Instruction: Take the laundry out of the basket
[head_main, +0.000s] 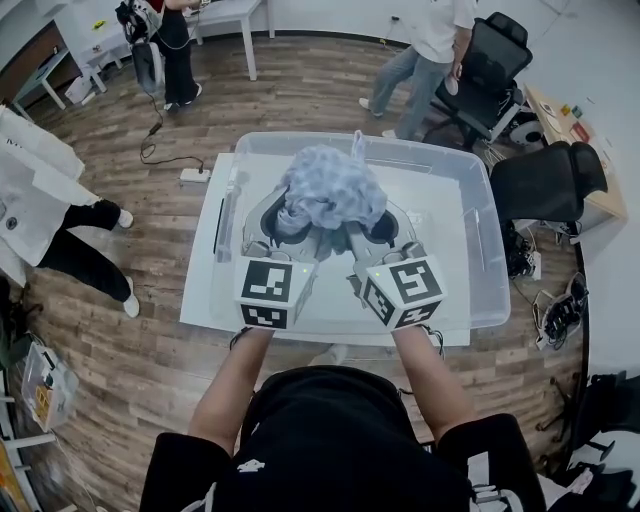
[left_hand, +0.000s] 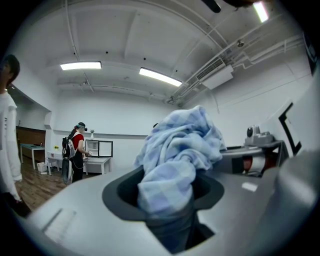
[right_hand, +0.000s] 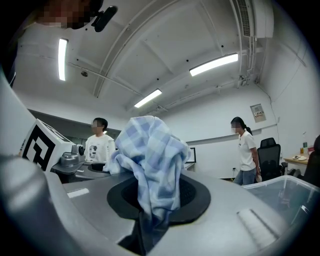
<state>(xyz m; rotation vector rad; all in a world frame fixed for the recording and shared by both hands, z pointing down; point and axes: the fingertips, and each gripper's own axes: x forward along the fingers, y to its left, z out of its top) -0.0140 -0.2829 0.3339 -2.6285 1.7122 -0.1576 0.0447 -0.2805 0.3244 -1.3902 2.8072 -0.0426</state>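
Clear plastic rectangular bin (head_main: 478, 200) sits on the white table (head_main: 205, 270) and covers most of its top. Crumpled blue-checked cloth (head_main: 333, 187) is over the bin's left half, gripped between left gripper (head_main: 288, 218) on its left and right gripper (head_main: 372, 226) on its right, both reaching in across the bin's near edge. Black office chair (head_main: 545, 180) stands on the floor beyond the table's right edge.

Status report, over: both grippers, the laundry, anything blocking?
Left gripper shut on blue-and-white checked cloth. Right gripper shut on it too. Cloth bunched between them, above clear plastic bin. Nothing blocking.
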